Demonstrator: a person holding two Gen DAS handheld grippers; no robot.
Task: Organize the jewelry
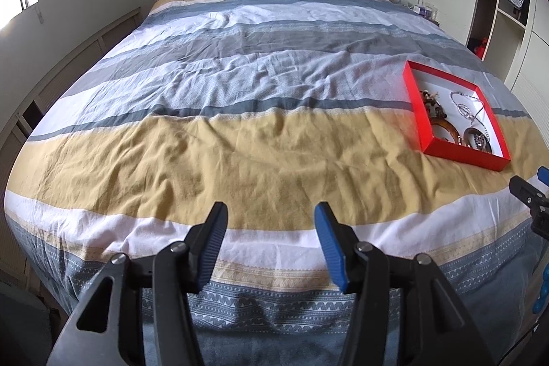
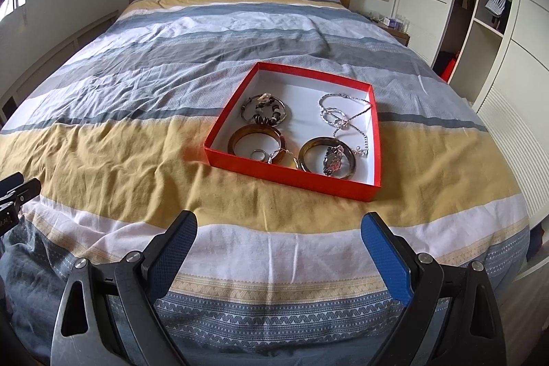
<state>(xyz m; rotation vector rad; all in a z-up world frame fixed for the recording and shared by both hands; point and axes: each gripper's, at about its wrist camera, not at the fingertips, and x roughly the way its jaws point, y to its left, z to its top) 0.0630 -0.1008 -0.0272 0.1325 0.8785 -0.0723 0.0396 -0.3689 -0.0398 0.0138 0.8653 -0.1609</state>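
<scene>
A shallow red cardboard tray (image 2: pixel 291 172) with a white inside lies on the wrinkled striped cotton cover (image 2: pixel 137 160) of the bed, on its yellow band. In it are two glossy brown bangles (image 2: pixel 255 139), a beaded dark bracelet (image 2: pixel 266 112) and thin silver chains (image 2: pixel 339 115), loosely tangled. The left gripper (image 1: pixel 271 246) and the right gripper (image 2: pixel 279 258) hover near the foot of the bed, ribbed blue pads spread apart, nothing between them.
</scene>
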